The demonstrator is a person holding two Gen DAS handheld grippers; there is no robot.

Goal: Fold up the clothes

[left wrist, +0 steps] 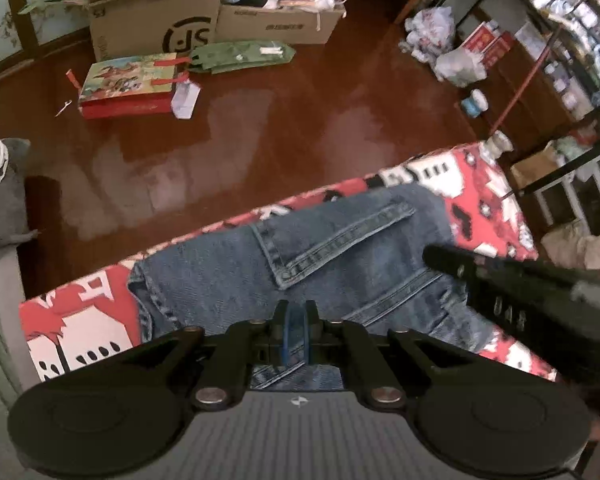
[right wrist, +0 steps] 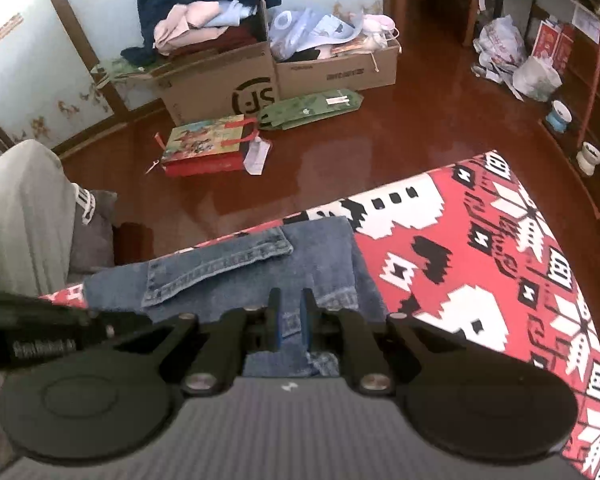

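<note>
The left claw [left wrist: 294, 312] points steeply down over the jeans [left wrist: 340, 248], its jaws drawn nearly together with only a thin slit between the blue pads; whether a fold of denim is pinched in that slit cannot be told from its own view. The right claw [right wrist: 290, 312] also points down at the jeans [right wrist: 236, 272], its jaws close together but with a narrow gap, and blue denim shows through that gap, though the pads cannot be seen pressing on it. In the left wrist view the right claw's black body comes in from the right edge, low over the denim. In the right wrist view the left claw's body shows at the left edge, just beside the cloth. The jeans lie folded on the bench [right wrist: 480, 264], which wears a red, white and black patterned cover, with a hemmed leg end laid slantwise on top, near the bench's far edge. Beyond that edge is a glossy red-brown floor [left wrist: 260, 120]. On it lie a colourful gift bag [right wrist: 208, 144] and a flat green bag [right wrist: 312, 108], and behind them stand two cardboard boxes [right wrist: 220, 80] heaped with clothes against the wall.
</note>
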